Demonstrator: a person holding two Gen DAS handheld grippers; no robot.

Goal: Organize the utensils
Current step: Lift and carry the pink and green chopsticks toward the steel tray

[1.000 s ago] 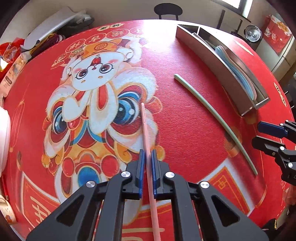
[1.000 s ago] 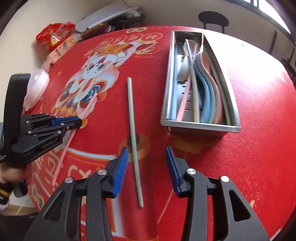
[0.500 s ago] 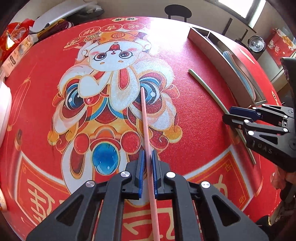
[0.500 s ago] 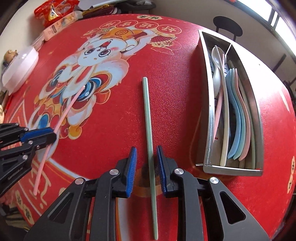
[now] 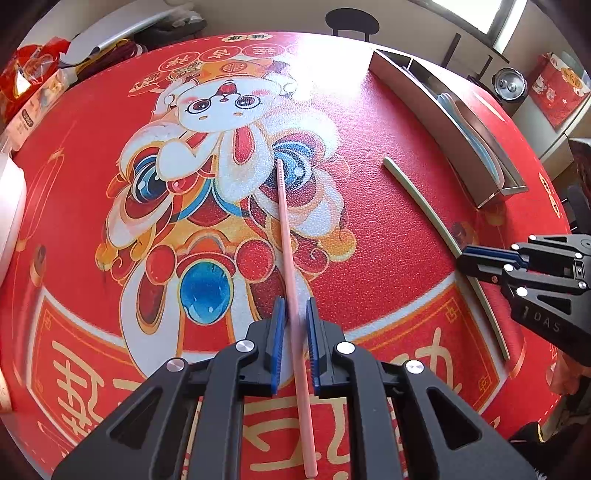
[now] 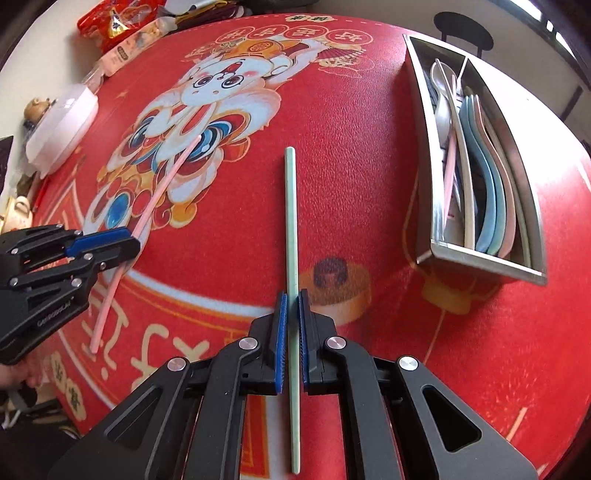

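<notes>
A pink chopstick (image 5: pixel 286 236) lies on the red printed tablecloth (image 5: pixel 369 229). My left gripper (image 5: pixel 294 306) straddles it with the jaws slightly apart, a small gap on each side. It also shows in the right wrist view (image 6: pixel 162 192). A pale green chopstick (image 6: pixel 290 206) lies to the right. My right gripper (image 6: pixel 291 297) is shut on the green chopstick near its lower third. A steel utensil tray (image 6: pixel 424 122) holds spoons and chopsticks at the far right.
A white lidded dish (image 6: pixel 62 129) and snack packets (image 6: pixel 122 33) sit at the table's far left. The tray also shows in the left wrist view (image 5: pixel 417 96). A black chair (image 5: pixel 351 20) stands beyond the table's far edge.
My left gripper's jaws have opened slightly around the pink chopstick. My right gripper has closed onto the green chopstick, having moved in over it.
</notes>
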